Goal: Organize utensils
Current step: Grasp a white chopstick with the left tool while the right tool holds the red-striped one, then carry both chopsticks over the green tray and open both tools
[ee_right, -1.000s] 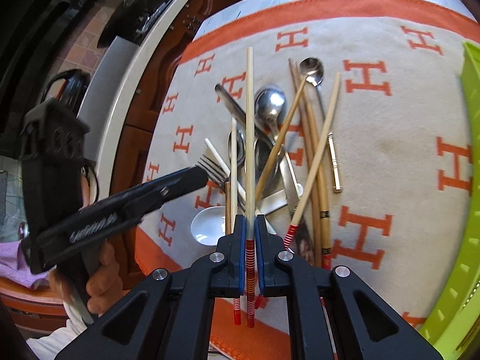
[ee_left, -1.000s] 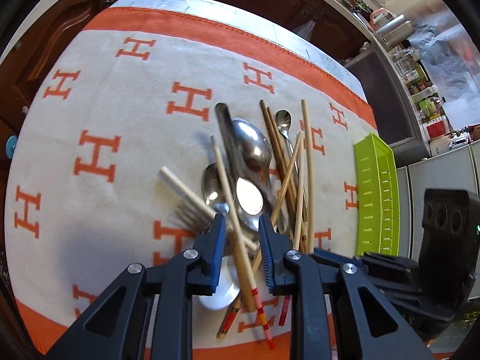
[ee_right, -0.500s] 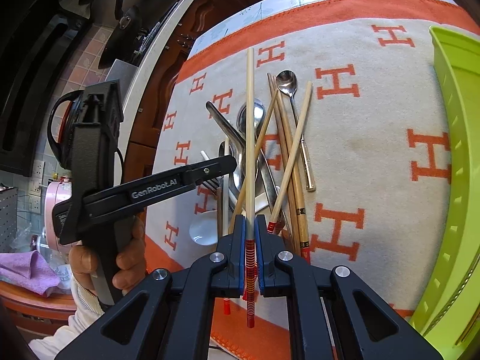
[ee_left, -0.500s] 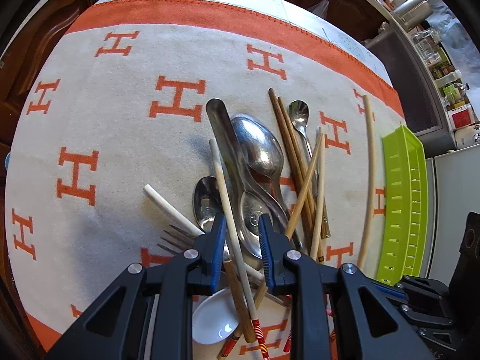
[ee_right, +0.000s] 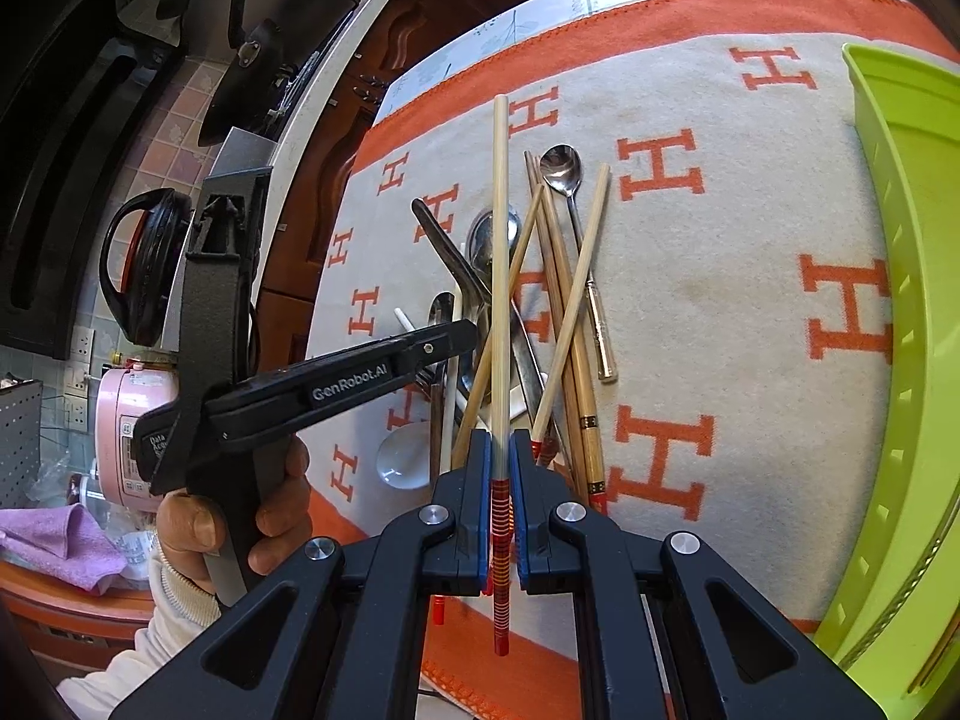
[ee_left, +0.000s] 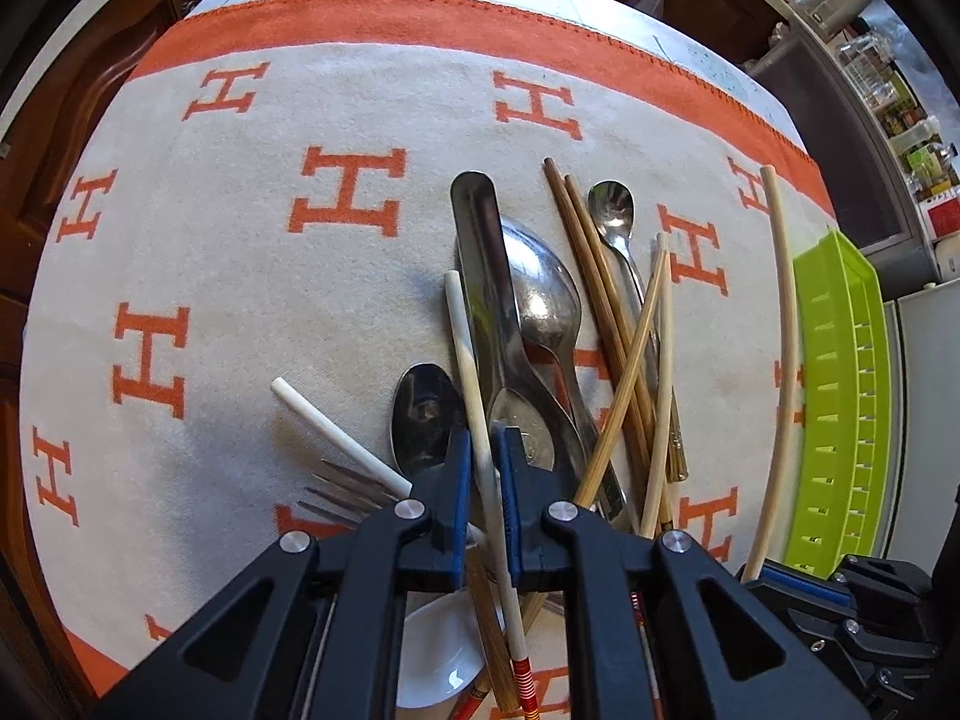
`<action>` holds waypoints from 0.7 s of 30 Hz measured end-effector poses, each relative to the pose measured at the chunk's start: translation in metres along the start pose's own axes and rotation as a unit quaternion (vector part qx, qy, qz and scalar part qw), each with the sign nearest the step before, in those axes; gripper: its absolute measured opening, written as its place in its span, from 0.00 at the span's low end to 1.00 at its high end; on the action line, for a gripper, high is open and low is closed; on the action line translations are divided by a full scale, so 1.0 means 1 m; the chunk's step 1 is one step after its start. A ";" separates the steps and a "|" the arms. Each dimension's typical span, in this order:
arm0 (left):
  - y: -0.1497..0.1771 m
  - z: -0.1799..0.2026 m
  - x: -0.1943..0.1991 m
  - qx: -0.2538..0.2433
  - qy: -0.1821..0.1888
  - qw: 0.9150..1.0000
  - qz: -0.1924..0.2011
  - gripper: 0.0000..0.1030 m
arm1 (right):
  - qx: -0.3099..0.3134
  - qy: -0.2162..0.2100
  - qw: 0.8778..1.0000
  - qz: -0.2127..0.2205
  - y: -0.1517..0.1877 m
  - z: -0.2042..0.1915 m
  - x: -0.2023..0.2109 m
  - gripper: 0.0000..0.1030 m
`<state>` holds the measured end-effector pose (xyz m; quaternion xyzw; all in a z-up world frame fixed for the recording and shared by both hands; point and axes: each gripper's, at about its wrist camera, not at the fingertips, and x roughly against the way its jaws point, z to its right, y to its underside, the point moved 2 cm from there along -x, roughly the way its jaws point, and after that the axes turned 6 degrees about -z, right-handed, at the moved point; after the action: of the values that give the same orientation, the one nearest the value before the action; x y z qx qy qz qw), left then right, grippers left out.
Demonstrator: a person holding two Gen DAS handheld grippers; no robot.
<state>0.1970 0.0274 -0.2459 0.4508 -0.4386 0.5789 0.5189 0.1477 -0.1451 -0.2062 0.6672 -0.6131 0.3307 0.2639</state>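
Note:
A pile of utensils lies on the H-patterned cloth (ee_left: pixel 240 300): metal spoons (ee_left: pixel 543 294), a fork (ee_left: pixel 342 489), brown chopsticks (ee_left: pixel 591 276), pale chopsticks and a white ceramic spoon (ee_left: pixel 438 654). My left gripper (ee_left: pixel 483 468) is shut on a pale chopstick with a red-striped end (ee_left: pixel 465 360) low over the pile. My right gripper (ee_right: pixel 500 468) is shut on a matching pale chopstick (ee_right: pixel 500 252), held above the pile; it also shows in the left wrist view (ee_left: pixel 783 360). The left gripper also shows in the right wrist view (ee_right: pixel 372 372).
A lime green slotted tray (ee_left: pixel 840 396) stands to the right of the pile, and also shows in the right wrist view (ee_right: pixel 912 300). The table edge and dark wood cabinets lie beyond the cloth. A pink appliance (ee_right: pixel 141 420) and purple cloth (ee_right: pixel 54 534) sit off to the left.
My left gripper has closed on the pale chopstick in the pile. My right gripper has carried its chopstick to the right, toward the green tray.

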 end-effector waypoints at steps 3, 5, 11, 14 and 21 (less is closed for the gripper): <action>-0.001 0.004 -0.002 0.000 -0.005 1.000 0.001 0.07 | -0.001 -0.002 1.000 0.003 0.000 -0.001 0.001 0.06; 0.000 0.006 -0.001 0.006 0.000 1.000 0.001 0.04 | -0.001 -0.004 1.000 0.005 0.001 -0.001 0.003 0.06; 0.016 0.005 0.017 0.008 0.046 0.999 0.011 0.03 | 0.002 -0.015 1.000 0.020 0.007 0.000 0.018 0.06; 0.025 0.002 0.028 0.014 0.064 0.998 0.017 0.03 | 0.001 -0.021 0.999 0.029 0.013 0.002 0.028 0.06; 0.048 0.007 0.060 0.012 0.088 0.995 0.044 0.03 | 0.002 -0.026 0.998 0.052 0.033 0.004 0.056 0.06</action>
<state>0.1464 0.0298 -0.1873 0.3843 -0.4036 0.6437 0.5245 0.1174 -0.1879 -0.1681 0.6434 -0.6529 0.3278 0.2287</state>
